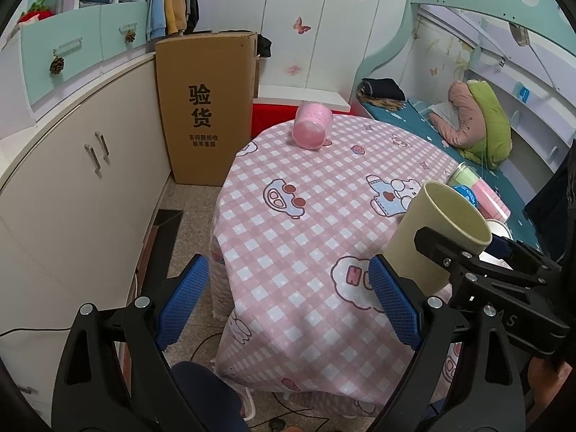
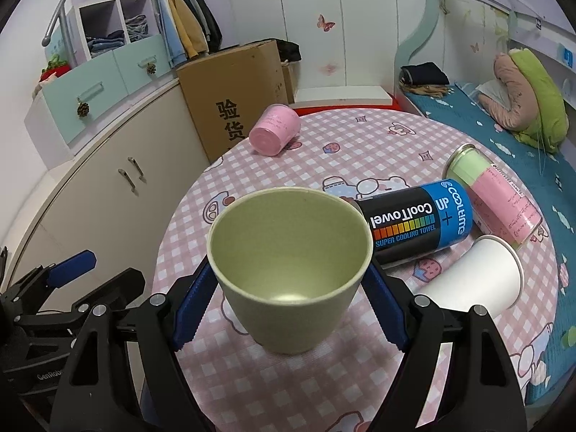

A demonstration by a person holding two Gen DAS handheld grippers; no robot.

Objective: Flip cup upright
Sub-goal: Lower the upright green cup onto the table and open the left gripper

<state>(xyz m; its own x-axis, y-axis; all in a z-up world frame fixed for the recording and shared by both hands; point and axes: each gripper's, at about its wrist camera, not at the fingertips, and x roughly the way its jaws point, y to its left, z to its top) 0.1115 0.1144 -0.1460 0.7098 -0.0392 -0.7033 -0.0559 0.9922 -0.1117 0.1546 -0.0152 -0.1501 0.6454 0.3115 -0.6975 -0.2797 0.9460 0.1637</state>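
Observation:
A pale green cup [image 2: 291, 273] stands upright, mouth up, on the pink checked tablecloth [image 2: 324, 151]. My right gripper [image 2: 288, 298] is shut on the green cup, its blue pads pressing both sides. In the left wrist view the same cup [image 1: 435, 237] shows at the right, held by the black right gripper [image 1: 482, 266]. My left gripper [image 1: 288, 306] is open and empty above the table's near left edge, to the left of the cup.
A pink cup [image 2: 275, 129] lies on its side at the far edge, also in the left wrist view [image 1: 312, 126]. A black-blue CoolTowel can [image 2: 414, 223], a green-pink can [image 2: 493, 198] and a white paper cup [image 2: 475, 277] lie right of the green cup. A cardboard box [image 1: 205, 108] stands behind.

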